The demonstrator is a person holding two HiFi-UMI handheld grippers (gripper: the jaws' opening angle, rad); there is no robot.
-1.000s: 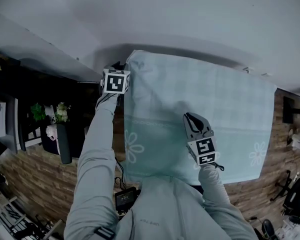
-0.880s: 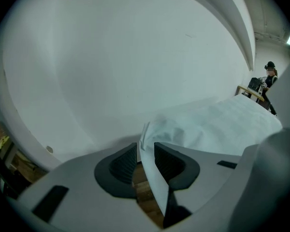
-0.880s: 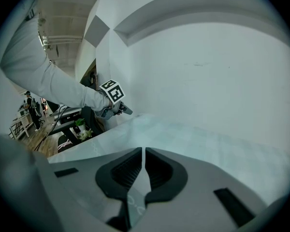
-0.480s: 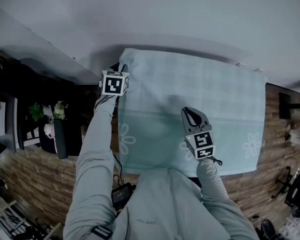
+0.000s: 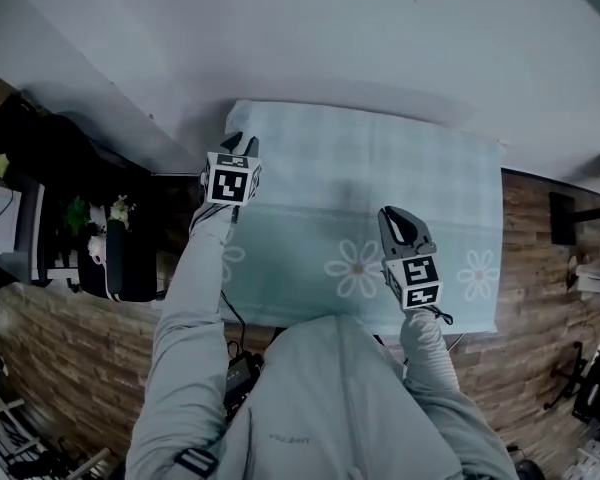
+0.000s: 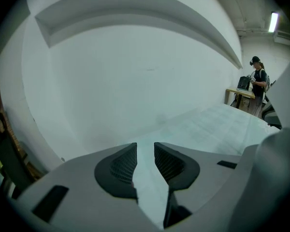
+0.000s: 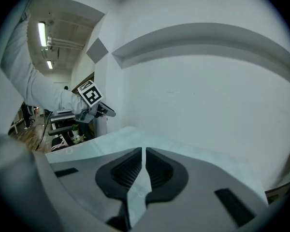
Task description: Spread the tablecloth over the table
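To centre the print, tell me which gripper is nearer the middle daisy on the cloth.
Right. The right gripper sits just right of the daisy; the left gripper is at the tablecloth's far left corner.

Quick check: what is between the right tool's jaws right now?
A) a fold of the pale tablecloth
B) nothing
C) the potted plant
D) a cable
A: in the right gripper view the right tool has its jaws almost together, with a strip of the tablecloth pinched between the pads.
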